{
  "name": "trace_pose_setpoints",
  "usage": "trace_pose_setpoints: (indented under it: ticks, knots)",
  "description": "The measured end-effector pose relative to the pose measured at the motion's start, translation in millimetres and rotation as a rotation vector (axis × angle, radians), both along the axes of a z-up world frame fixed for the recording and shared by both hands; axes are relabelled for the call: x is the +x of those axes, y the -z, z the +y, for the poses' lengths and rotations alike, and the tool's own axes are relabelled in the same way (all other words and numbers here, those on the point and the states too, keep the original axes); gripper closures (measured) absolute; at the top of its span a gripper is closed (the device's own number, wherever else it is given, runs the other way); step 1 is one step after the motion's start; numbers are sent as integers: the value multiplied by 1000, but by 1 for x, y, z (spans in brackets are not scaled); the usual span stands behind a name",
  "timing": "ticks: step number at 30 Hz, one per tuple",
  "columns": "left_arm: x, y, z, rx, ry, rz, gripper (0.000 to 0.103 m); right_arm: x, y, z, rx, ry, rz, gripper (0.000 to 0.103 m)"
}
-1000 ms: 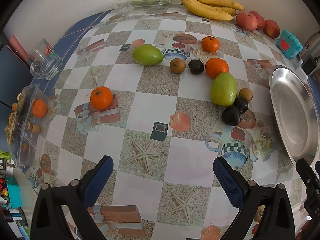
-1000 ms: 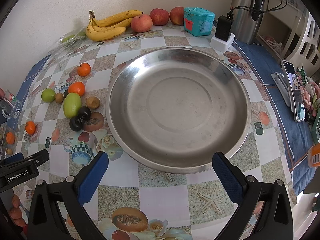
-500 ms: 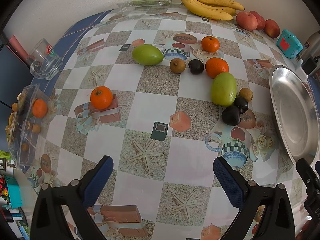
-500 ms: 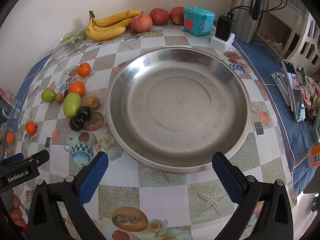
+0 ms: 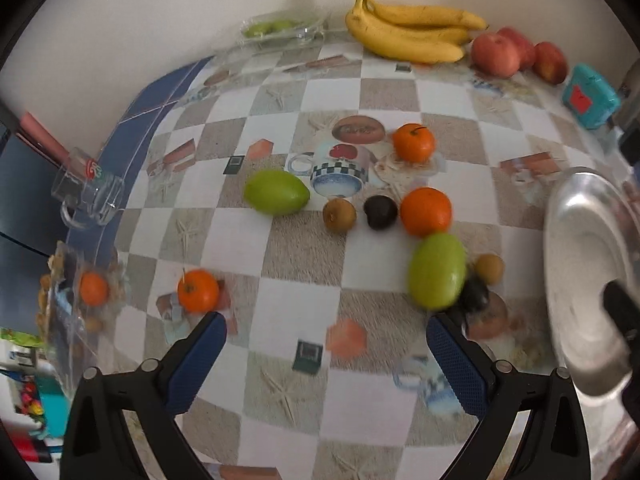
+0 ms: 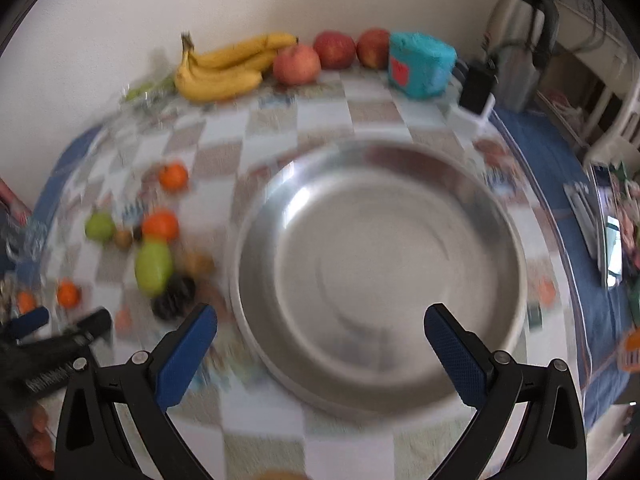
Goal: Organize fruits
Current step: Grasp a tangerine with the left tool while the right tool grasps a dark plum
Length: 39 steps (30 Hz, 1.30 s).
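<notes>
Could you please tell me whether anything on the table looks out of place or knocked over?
Yes: the clear glass mug near the table's left edge lies tipped on its side, handle down. The loose fruit sits scattered beside the metal platter, which holds nothing. Nothing looks spilled or damaged.

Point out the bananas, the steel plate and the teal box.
bananas [image 5: 408, 26], left wrist view, middle of the bunch.
steel plate [image 6: 256, 236], right wrist view, left rim.
teal box [image 6: 424, 66], right wrist view, front face.

Both the left gripper [image 5: 326, 342] and the right gripper [image 6: 320, 334] hang with fingers spread wide, holding nothing.
</notes>
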<state>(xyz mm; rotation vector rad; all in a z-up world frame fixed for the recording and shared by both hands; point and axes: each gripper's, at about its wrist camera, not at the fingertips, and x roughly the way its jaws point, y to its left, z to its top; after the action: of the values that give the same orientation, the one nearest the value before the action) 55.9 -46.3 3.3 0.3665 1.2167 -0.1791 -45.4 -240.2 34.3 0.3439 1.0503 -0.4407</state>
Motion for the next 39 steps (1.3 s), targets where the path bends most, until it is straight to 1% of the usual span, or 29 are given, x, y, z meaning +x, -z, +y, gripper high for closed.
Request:
trace_pose_setpoints:
  ticks: [2,4,6,7,9,12,14,15,18,22,25,27,29,31,32,33,35,37,38,39]
  knots:
    - [9,-3,-1,-4,-12,-6,1,13,-7,1,-28,-27,-9,0]
    - [14,-11,3,-36,-30,-28,1,20,-12,1,-40,-40,-2,0]
    - [16,-17,9,-71,-32,-44,1,19,-20,-1,-32,-8,-48,0]
    - [15,-18,12,-80,-34,-52,1,18,-24,-1,-5,2,-89,0]
    - [14,-21,23,-85,-41,-72,1,17,-26,4,24,-9,-129,0]
    - [18,-23,38,-111,-71,-82,1,19,-19,20,24,-63,-109,0]
    - [26,-24,54,-150,-115,-76,1,21,-18,29,35,-83,-116,0]
    - [28,-24,59,-156,-127,-75,1,22,-18,33,47,-90,-126,0]
    - [38,-20,78,-148,-177,-71,1,32,-16,47,90,-135,-137,0]
    - [49,-11,101,-155,-239,-42,1,47,-8,70,104,-196,-109,0]
    - [56,-4,115,-162,-278,-20,1,55,-1,83,120,-225,-87,3]
    - [59,2,121,-165,-294,1,1,58,5,90,123,-236,-66,8]
    - [62,9,127,-156,-317,25,1,59,10,92,130,-237,-47,9]
    - [64,16,132,-157,-339,44,3,60,15,93,152,-240,-32,16]
    - [64,18,133,-158,-341,48,4,60,16,93,158,-240,-26,22]
    - [65,20,133,-158,-338,54,6,60,18,93,163,-239,-21,25]
    - [65,25,132,-159,-329,69,11,61,22,93,164,-237,-5,27]
    - [66,30,131,-168,-323,89,20,61,28,92,175,-232,13,31]
    - [66,32,130,-173,-323,98,22,61,30,92,181,-230,21,34]
    - [66,34,130,-177,-324,109,27,61,33,92,186,-227,32,36]
